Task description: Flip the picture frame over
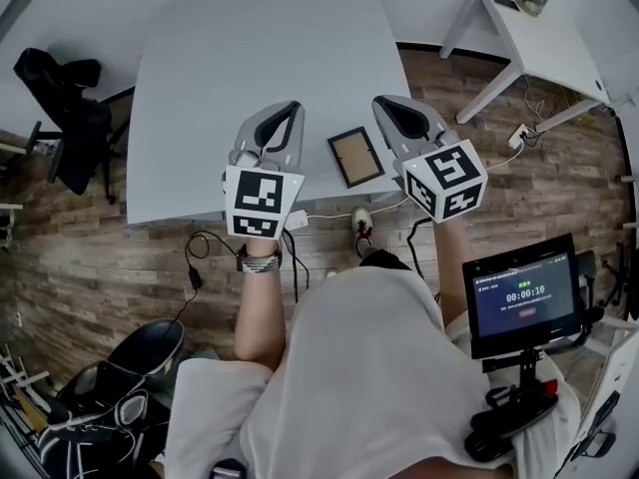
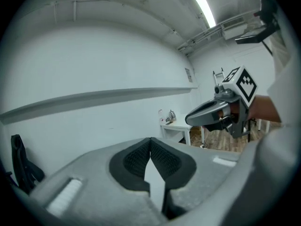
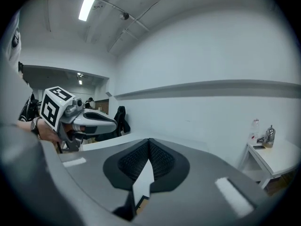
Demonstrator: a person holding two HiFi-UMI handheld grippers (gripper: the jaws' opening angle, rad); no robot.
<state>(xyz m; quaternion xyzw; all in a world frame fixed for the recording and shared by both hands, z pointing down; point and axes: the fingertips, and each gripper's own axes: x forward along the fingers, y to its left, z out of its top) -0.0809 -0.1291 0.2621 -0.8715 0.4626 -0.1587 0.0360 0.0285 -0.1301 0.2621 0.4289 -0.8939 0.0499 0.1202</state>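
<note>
Left hand-held gripper [image 1: 290, 111], right hand-held gripper [image 1: 391, 108]; picture frame [image 1: 355, 157] between, on table [image 1: 250, 48]

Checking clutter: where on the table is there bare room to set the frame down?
The grey table is bare beyond and left of the picture frame. Its near edge is crowded: left gripper and right gripper hang either side of the frame.

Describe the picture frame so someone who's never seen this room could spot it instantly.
Find the large pale grey table on the wood floor. Near its edge closest to the person lies the picture frame, small and flat. It is the only dark-rimmed rectangle with a brown centre on that plain top.
</note>
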